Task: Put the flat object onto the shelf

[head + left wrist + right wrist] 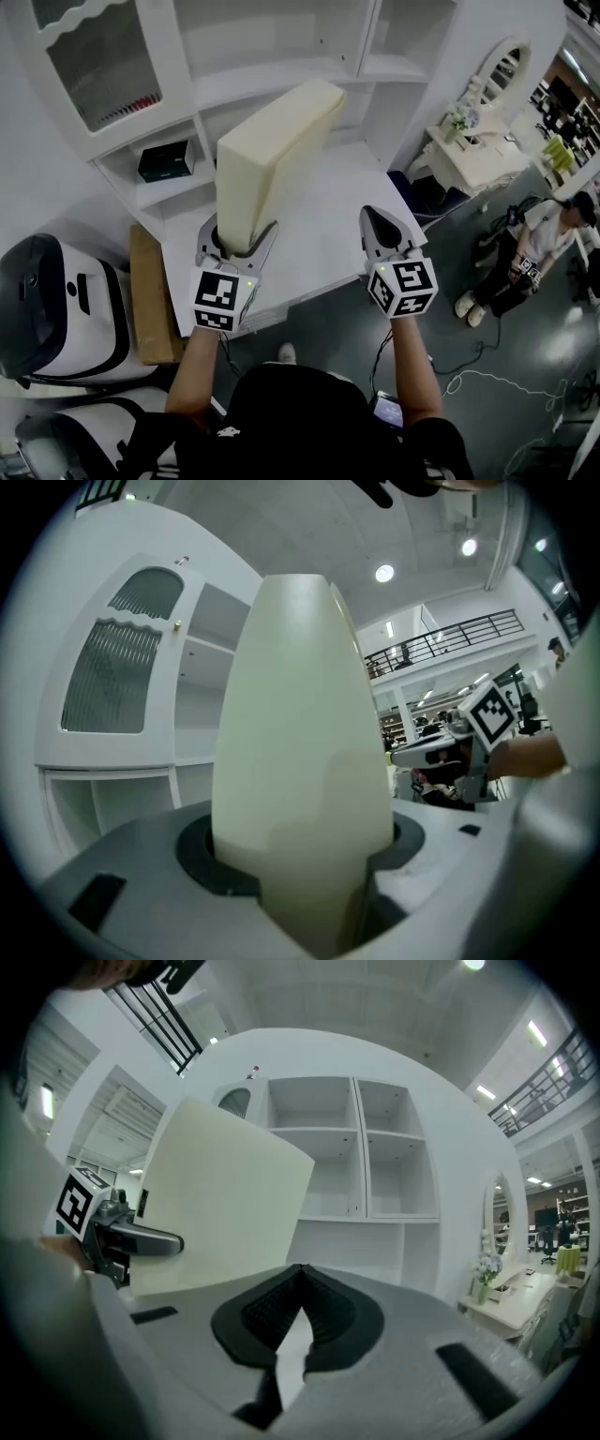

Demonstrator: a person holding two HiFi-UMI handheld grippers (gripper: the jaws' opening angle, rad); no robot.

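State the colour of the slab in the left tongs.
Plain pale cream; the thick foam slab shows best in head view.

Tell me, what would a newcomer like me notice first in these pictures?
A thick cream foam slab stands on end at the centre, clamped at its lower edge in the left gripper, in front of the white shelf unit. Beside it the right gripper is empty, its jaws closed. Off at the right edge a person sits low on the dark floor.
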